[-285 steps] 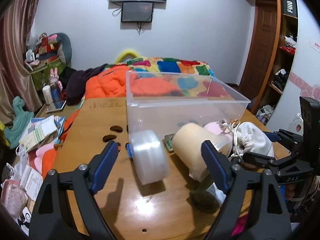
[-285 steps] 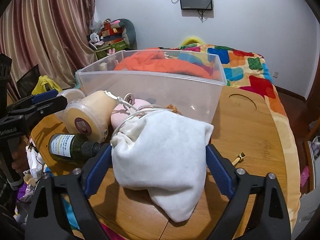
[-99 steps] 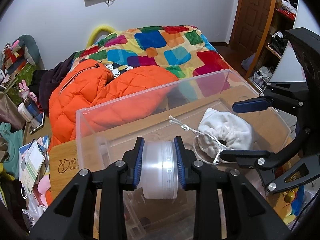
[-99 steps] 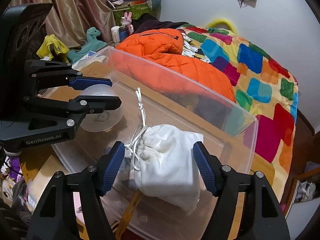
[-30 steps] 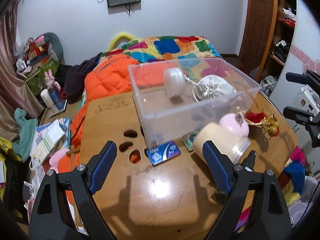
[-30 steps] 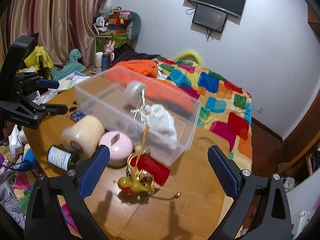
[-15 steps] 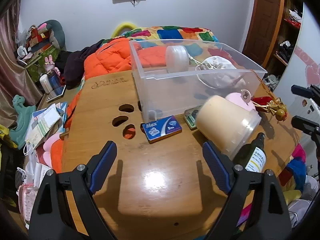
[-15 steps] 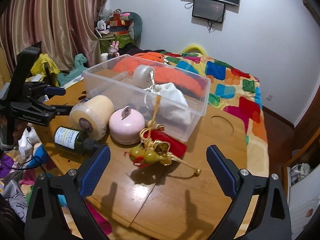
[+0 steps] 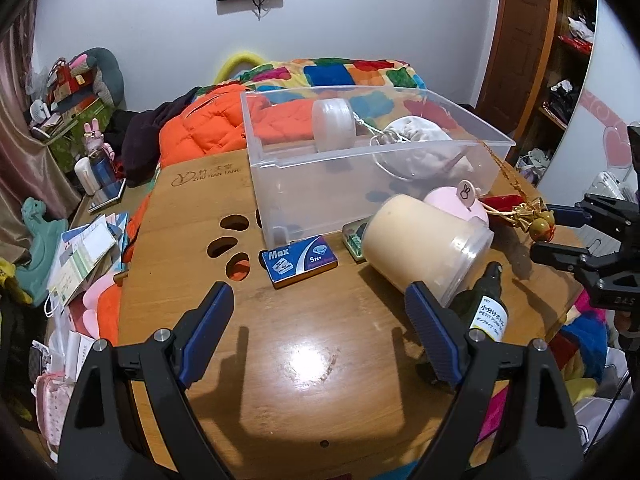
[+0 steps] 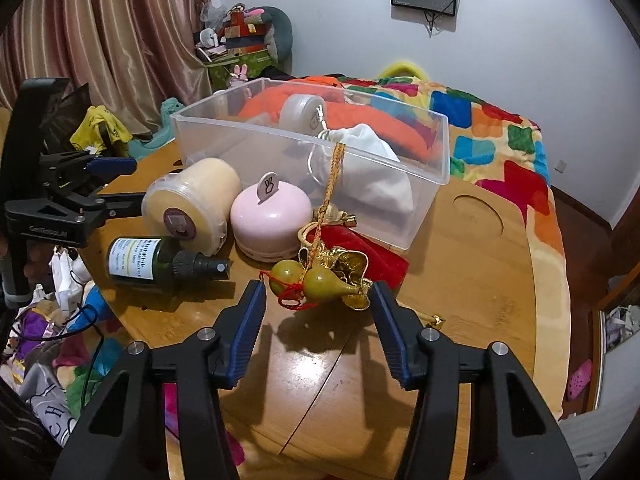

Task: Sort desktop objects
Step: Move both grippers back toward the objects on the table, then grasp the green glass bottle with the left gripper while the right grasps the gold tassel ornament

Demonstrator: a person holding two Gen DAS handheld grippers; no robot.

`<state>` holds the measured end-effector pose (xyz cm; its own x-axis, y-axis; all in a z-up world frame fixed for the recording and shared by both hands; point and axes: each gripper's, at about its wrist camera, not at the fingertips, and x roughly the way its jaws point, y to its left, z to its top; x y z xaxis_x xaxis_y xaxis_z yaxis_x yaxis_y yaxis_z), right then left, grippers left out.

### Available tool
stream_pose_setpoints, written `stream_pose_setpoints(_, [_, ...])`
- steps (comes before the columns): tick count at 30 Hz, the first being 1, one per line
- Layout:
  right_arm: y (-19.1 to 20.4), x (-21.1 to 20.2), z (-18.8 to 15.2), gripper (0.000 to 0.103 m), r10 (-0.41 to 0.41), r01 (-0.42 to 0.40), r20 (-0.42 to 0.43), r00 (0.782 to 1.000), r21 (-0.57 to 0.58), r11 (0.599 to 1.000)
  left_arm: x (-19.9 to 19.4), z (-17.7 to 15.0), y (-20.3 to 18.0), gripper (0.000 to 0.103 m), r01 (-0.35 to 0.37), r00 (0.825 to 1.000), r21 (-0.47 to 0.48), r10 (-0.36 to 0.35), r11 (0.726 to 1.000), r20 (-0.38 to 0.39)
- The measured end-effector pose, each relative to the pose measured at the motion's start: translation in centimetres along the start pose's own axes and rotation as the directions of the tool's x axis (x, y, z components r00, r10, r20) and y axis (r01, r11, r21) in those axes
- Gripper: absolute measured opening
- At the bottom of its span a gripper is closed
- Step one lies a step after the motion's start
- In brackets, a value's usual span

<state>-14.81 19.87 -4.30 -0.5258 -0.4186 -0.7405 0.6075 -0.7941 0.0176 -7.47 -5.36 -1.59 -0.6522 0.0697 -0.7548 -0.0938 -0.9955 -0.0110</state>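
Wooden table (image 9: 288, 344) backs onto a bed. Left gripper (image 9: 320, 316) spread wide, empty, beside cream jar (image 9: 428, 240). Clear bin (image 10: 424, 184) holds sorted items. Right gripper (image 10: 318, 324) closing around gourd charm (image 10: 320, 276), likely binned next; pads not yet touching.

Left gripper (image 9: 318, 318) is angling downward, jaws standing wide, nothing between them. Right gripper (image 10: 318, 322) is also pointing downward, jaws closing, pads (image 10: 250, 334) not pressing on anything yet.
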Motion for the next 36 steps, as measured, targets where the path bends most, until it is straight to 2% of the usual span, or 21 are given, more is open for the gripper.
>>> stream_pose_setpoints(3, [0.1,0.0,0.2,0.050,-0.005,0.005,0.009,1.000,0.000,1.000,-0.7,0.1,0.1,0.088,0.007,1.000,-0.005,-0.007,1.000,0.013])
stream_pose_setpoints(8, [-0.1,-0.3,0.5,0.041,-0.009,0.009,0.023,1.000,0.005,1.000,-2.3,0.1,-0.8,0.088,0.046,0.998,0.016,-0.046,0.999,0.032])
stream_pose_setpoints(15, [-0.5,-0.9,0.4,0.029,-0.012,0.011,0.021,1.000,0.013,1.000,-2.2,-1.0,-3.8,0.088,0.128,0.992,0.084,-0.128,0.988,-0.011])
stream_pose_setpoints(21, [-1.0,-1.5,0.2,0.028,-0.024,0.023,0.033,0.999,0.026,0.999,-0.5,-1.7,-5.5,0.088,0.151,0.988,0.106,-0.146,0.983,-0.052])
stream_pose_setpoints(25, [-1.1,-1.8,0.3,0.028,-0.021,0.020,0.042,0.999,0.025,0.999,0.3,-1.7,-6.2,0.088,0.142,0.989,0.115,-0.137,0.983,-0.052])
stream_pose_setpoints(28, [-0.9,-1.4,0.2,0.028,-0.051,0.051,0.029,0.998,0.000,0.999,0.5,-1.8,-6.5,0.088,0.143,0.989,0.119,-0.139,0.983,-0.047])
stream_pose_setpoints(32, [-1.3,-0.5,0.4,0.028,-0.052,0.052,0.013,0.999,0.010,0.999,0.9,-1.9,-7.0,0.073,0.144,0.989,0.127,-0.138,0.981,-0.054])
stream_pose_setpoints(36, [-2.4,1.1,0.6,0.028,-0.042,0.042,-0.013,0.999,0.040,0.998,1.3,-2.1,-7.1,0.065,0.149,0.988,0.116,-0.143,0.982,-0.060])
